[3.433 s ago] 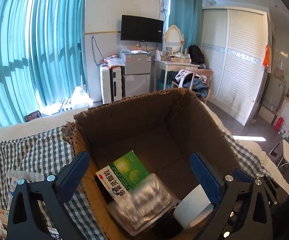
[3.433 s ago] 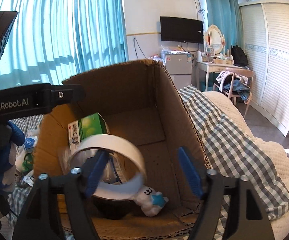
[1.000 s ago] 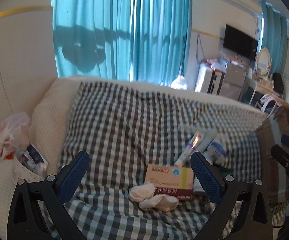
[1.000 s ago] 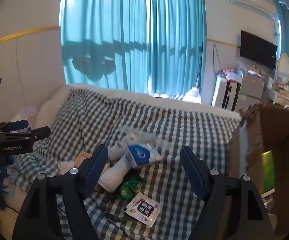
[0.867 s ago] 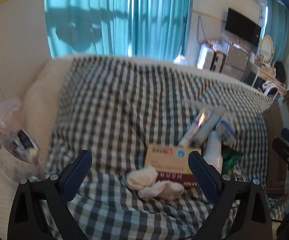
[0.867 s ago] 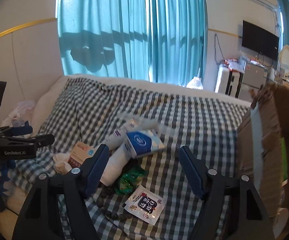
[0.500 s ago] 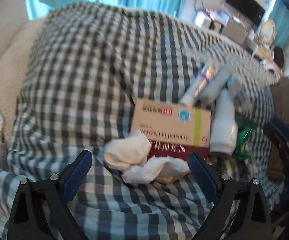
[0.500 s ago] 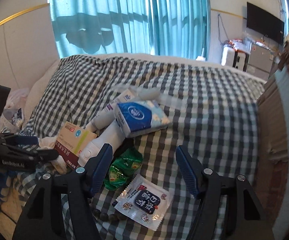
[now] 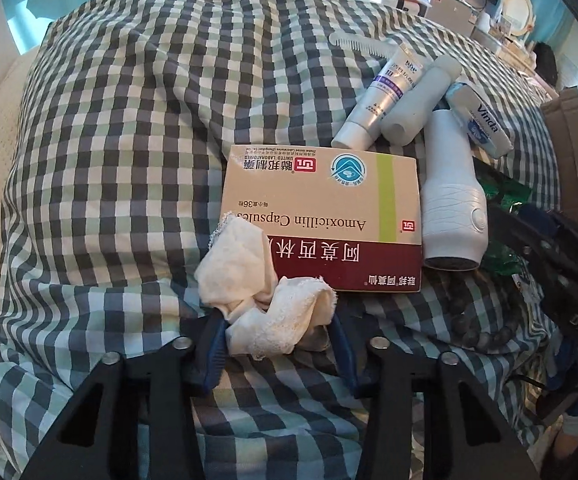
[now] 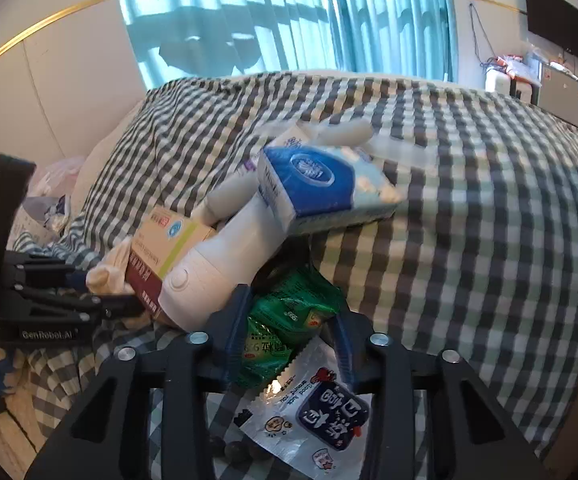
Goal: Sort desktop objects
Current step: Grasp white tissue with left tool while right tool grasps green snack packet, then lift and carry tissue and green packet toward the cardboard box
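Note:
A crumpled white cloth [image 9: 277,320] lies at the near edge of a beige and maroon medicine box [image 9: 321,208] on the checked blanket [image 9: 129,140]. My left gripper [image 9: 275,330] is closing, and its blue pads touch the cloth on both sides. In the right wrist view a green snack packet [image 10: 289,312] sits between the pads of my right gripper [image 10: 289,320], whose jaws are also closing and touch it. A printed white sachet [image 10: 317,412] lies just under that gripper. The left gripper [image 10: 101,290] shows at the left there, on the cloth [image 10: 109,272].
Beside the box lie a white bottle-shaped device [image 9: 453,200], a tube [image 9: 381,92], a white cylinder [image 9: 421,100], a blue tissue pack [image 10: 321,188] and a comb [image 9: 361,46]. Dark beads [image 9: 477,332] trail nearby. A cardboard box [image 9: 577,140] stands at the right; bags [image 10: 49,196] at the left.
Both grippers dropped toward the blanket and tilted down. The left jaws narrowed from wide apart onto the white cloth; the right jaws narrowed around the green packet.

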Demonstrator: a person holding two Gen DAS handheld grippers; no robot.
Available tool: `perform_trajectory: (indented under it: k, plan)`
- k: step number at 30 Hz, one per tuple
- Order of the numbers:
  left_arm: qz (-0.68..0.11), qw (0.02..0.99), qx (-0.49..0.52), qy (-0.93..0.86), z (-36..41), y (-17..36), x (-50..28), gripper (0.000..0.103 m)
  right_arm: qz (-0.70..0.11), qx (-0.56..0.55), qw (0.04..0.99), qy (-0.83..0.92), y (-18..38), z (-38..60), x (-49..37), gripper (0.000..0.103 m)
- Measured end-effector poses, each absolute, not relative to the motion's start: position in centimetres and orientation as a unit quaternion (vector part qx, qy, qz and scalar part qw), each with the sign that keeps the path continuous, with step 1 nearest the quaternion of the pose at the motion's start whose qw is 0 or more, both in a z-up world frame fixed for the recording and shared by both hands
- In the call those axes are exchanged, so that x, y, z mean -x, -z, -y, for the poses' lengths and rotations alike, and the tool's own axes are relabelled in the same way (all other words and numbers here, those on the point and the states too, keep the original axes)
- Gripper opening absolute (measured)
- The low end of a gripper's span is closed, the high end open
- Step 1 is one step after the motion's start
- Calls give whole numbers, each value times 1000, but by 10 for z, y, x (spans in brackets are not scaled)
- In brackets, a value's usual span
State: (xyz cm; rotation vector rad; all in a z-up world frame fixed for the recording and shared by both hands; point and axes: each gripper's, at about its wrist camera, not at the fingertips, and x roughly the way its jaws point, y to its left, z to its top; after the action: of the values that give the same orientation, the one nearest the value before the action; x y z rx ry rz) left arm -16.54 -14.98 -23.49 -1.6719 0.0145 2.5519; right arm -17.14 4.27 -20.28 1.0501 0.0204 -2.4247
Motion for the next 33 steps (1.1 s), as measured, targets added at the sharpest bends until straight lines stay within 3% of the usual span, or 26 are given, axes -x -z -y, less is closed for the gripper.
perform_trajectory:
  k: [3, 33]
  plan:
    - [2, 46, 538, -841, 153, 224, 162, 31, -12, -375, 248, 893, 199, -39, 167, 34]
    - [-11, 93, 328, -940, 110, 81, 100, 26, -22, -213, 211, 954, 72, -77, 81, 31]
